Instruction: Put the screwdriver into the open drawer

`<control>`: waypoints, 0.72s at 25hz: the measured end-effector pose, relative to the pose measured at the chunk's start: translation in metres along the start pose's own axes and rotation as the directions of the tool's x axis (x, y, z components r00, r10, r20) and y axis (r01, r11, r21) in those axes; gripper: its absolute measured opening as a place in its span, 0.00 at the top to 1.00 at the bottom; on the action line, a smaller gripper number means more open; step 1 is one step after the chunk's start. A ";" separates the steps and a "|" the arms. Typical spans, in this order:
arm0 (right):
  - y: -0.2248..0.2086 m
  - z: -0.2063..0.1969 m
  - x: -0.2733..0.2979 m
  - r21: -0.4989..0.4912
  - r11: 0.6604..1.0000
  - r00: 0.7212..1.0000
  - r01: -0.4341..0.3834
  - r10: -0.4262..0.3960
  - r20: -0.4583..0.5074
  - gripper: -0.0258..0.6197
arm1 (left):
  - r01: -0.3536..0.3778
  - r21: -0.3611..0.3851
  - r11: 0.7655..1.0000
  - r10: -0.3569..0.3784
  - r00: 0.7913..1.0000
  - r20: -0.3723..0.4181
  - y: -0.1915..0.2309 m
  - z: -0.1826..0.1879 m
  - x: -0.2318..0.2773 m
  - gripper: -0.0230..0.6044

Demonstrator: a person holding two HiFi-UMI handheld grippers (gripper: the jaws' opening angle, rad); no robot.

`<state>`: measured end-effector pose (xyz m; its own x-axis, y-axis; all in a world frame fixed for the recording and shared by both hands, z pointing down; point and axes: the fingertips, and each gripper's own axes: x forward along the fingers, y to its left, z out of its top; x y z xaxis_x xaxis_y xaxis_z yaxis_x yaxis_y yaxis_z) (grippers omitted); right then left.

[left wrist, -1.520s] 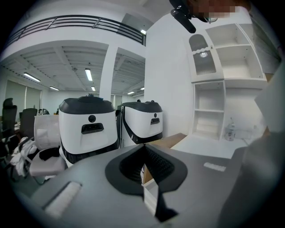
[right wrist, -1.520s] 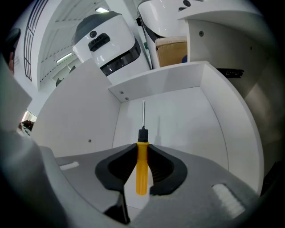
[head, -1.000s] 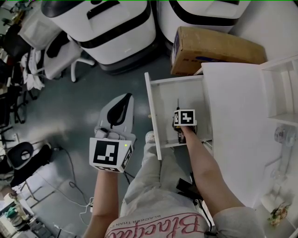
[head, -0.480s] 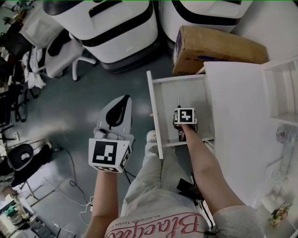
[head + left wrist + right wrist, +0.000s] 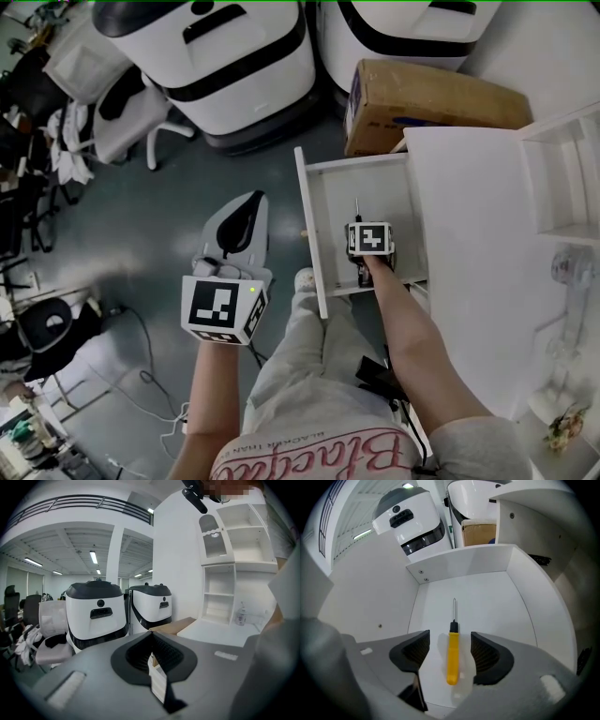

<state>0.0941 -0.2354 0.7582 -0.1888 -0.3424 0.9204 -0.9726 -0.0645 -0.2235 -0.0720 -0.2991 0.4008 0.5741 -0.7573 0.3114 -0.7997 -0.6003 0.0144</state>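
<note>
**Head view.** The open drawer (image 5: 310,234) juts from the white desk (image 5: 478,206). The right gripper (image 5: 450,651) reaches down into the drawer. The left gripper (image 5: 249,199) hangs over the grey floor (image 5: 159,216) at the drawer's 9 o'clock, well apart from it. A cardboard box (image 5: 422,94) sits at the drawer's 12 o'clock.

**Right gripper view.** We see the screwdriver (image 5: 453,660) lying flat on the drawer's bottom, its yellow handle between the jaws and its metal tip toward 12 o'clock. The jaws have just been opening. They now stand wide apart — one pad at 9 o'clock of the handle, the other at 3 o'clock, neither touching it.

**Left gripper view.** We find the jaws pressed together with nothing between them. They face two white-and-black machines (image 5: 96,616) at 12 o'clock.
</note>
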 end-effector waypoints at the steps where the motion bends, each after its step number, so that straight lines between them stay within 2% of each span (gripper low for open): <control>1: 0.005 0.003 -0.003 0.006 1.000 1.000 -0.020 0.020 0.012 0.53 | 0.004 0.001 1.000 -0.004 1.000 0.007 -0.001 0.003 0.000 0.94; 2: 0.011 0.005 -0.006 0.014 0.999 0.999 -0.046 0.046 0.024 0.52 | 0.008 0.002 1.000 -0.008 1.000 0.014 -0.003 0.006 0.001 0.94; 4: 0.003 0.004 -0.014 0.006 1.000 1.000 -0.001 0.001 0.013 0.51 | 0.013 0.004 1.000 -0.013 1.000 0.028 -0.004 0.013 0.001 0.94; 7: 0.011 0.009 -0.019 0.016 0.999 0.998 -0.045 0.045 0.033 0.51 | 0.017 0.006 1.000 -0.017 0.999 0.048 -0.007 0.022 0.001 0.94; 10: -0.007 0.009 -0.029 -0.013 0.999 0.999 0.037 -0.036 0.020 0.51 | 0.017 0.007 1.000 -0.017 0.998 0.065 -0.010 0.030 0.001 0.94; 13: 0.004 0.016 -0.037 -0.006 1.000 0.999 -0.017 0.017 0.040 0.52 | 0.020 0.013 1.000 -0.021 0.996 0.082 -0.012 0.038 0.001 0.94; 18: -0.005 0.019 -0.050 -0.022 0.999 0.999 0.029 -0.029 0.027 0.56 | 0.020 0.029 0.999 -0.023 0.994 0.108 -0.013 0.053 -0.002 0.94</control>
<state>0.1113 -0.2353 0.7072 -0.1571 -0.3658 0.9173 -0.9804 -0.0542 -0.1895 -0.0535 -0.3030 0.3495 0.6078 -0.7667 0.2070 -0.7827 -0.6223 -0.0067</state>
